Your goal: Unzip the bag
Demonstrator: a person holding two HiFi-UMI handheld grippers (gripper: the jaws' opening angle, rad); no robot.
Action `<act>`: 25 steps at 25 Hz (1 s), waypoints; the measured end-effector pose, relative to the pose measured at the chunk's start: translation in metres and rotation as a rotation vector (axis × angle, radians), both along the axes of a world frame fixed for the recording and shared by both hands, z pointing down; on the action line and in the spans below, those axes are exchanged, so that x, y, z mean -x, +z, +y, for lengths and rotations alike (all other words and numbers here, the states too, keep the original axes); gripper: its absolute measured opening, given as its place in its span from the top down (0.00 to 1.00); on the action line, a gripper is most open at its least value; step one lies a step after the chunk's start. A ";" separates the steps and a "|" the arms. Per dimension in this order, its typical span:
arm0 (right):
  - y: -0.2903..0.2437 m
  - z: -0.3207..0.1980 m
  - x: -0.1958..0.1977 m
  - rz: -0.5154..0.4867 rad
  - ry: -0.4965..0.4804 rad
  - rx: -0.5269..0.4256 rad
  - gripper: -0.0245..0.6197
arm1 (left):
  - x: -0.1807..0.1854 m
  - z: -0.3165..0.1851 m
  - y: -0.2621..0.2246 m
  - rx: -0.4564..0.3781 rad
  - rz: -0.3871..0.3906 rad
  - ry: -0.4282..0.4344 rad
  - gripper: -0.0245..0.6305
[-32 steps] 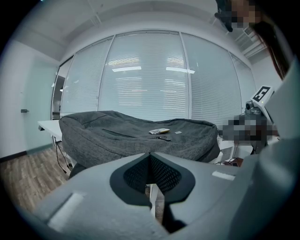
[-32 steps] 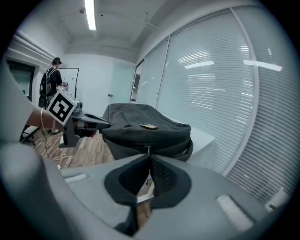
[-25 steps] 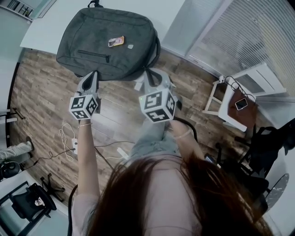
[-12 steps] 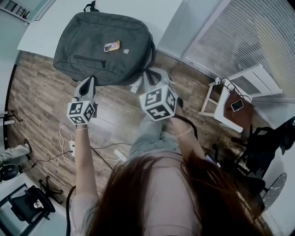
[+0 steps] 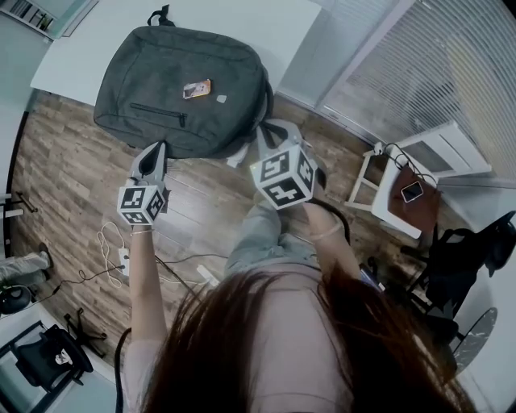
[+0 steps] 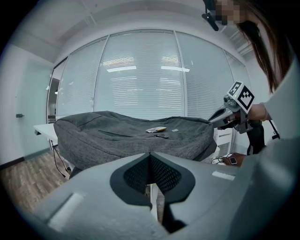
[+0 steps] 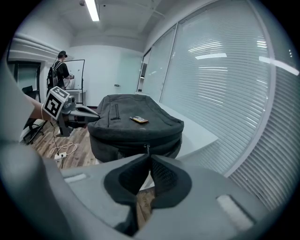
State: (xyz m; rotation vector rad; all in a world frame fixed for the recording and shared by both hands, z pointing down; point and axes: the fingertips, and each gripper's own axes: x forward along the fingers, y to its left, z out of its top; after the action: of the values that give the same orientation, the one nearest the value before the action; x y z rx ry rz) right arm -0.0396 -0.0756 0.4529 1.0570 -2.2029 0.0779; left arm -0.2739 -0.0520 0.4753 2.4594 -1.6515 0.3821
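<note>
A grey backpack (image 5: 185, 89) lies flat on a white table (image 5: 266, 24), its zips closed. It carries an orange tag (image 5: 197, 89) and a front pocket zip (image 5: 157, 111). My left gripper (image 5: 156, 149) hovers shut and empty at the bag's near left edge, short of the fabric (image 6: 131, 136). At the near right corner my right gripper (image 5: 270, 129) is also shut with nothing between its pads. In the right gripper view the main zipper pull (image 7: 147, 149) shows just past the gripper's tips (image 7: 150, 156), some way beyond them.
A small white side table (image 5: 395, 189) with a phone (image 5: 412, 191) and cables stands to the right. A power strip and cords (image 5: 121, 250) lie on the wooden floor at left. Black chairs (image 5: 463, 258) sit at right. A person (image 7: 60, 65) stands far back.
My right gripper has shifted a little to the right at the bag's near corner. The left gripper has held its place. Both stay shut.
</note>
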 end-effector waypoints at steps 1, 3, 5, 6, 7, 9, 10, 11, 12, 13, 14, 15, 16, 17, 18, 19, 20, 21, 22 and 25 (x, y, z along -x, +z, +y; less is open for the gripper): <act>0.000 -0.002 -0.001 0.000 0.001 0.003 0.94 | 0.000 0.000 0.000 0.000 0.000 0.002 0.96; -0.001 -0.006 -0.002 0.000 0.006 0.005 0.94 | 0.001 0.000 0.000 -0.001 0.001 0.005 0.96; -0.001 -0.010 -0.004 0.003 0.011 0.005 0.94 | 0.001 0.001 0.000 -0.004 0.000 0.009 0.96; -0.001 -0.013 -0.005 0.005 0.012 0.004 0.94 | 0.001 0.002 0.000 -0.005 0.000 0.010 0.96; -0.001 -0.015 -0.007 0.007 0.014 0.004 0.94 | 0.001 0.002 0.001 -0.005 0.000 0.011 0.96; -0.001 -0.019 -0.008 0.011 0.017 0.004 0.94 | 0.001 0.002 0.001 -0.004 0.001 0.014 0.96; -0.001 -0.021 -0.008 0.013 0.018 0.004 0.94 | 0.002 0.001 0.001 -0.004 0.002 0.016 0.96; -0.002 -0.023 -0.008 0.014 0.020 0.003 0.94 | 0.002 0.001 0.001 -0.003 0.003 0.018 0.96; -0.002 -0.024 -0.008 0.016 0.021 0.003 0.94 | 0.002 0.001 0.000 -0.003 0.003 0.020 0.96; -0.002 -0.026 -0.009 0.017 0.023 0.001 0.94 | 0.002 0.001 0.000 -0.003 0.001 0.023 0.96; -0.002 -0.028 -0.009 0.019 0.026 0.001 0.94 | 0.002 0.001 0.000 -0.002 -0.002 0.026 0.96; -0.002 -0.030 -0.010 0.022 0.027 0.000 0.94 | 0.002 0.001 0.001 0.000 -0.004 0.029 0.96; -0.001 -0.032 -0.011 0.024 0.029 -0.001 0.94 | 0.002 0.001 0.001 0.001 -0.006 0.032 0.96; -0.001 -0.033 -0.011 0.026 0.030 -0.002 0.94 | 0.002 0.001 0.002 0.002 -0.007 0.035 0.96; -0.001 -0.035 -0.012 0.027 0.031 -0.002 0.94 | 0.002 0.001 0.002 0.003 -0.007 0.038 0.96; -0.002 -0.037 -0.012 0.027 0.031 -0.003 0.94 | 0.002 0.001 0.001 0.003 -0.008 0.041 0.96; -0.002 -0.038 -0.013 0.028 0.031 -0.003 0.94 | 0.002 0.001 0.001 0.004 -0.009 0.044 0.96; -0.002 -0.040 -0.013 0.030 0.031 -0.004 0.94 | 0.002 0.001 0.001 0.005 -0.011 0.046 0.96; -0.003 -0.041 -0.014 0.031 0.031 -0.006 0.94 | 0.002 0.001 0.000 0.005 -0.012 0.048 0.96; -0.002 -0.048 -0.015 0.038 0.032 -0.010 0.94 | 0.002 0.001 0.001 0.009 -0.012 0.050 0.96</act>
State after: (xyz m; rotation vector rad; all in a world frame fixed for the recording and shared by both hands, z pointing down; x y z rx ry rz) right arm -0.0243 -0.1232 0.4506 1.0903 -2.1546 0.0605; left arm -0.2757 -0.0507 0.4759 2.5011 -1.5916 0.4110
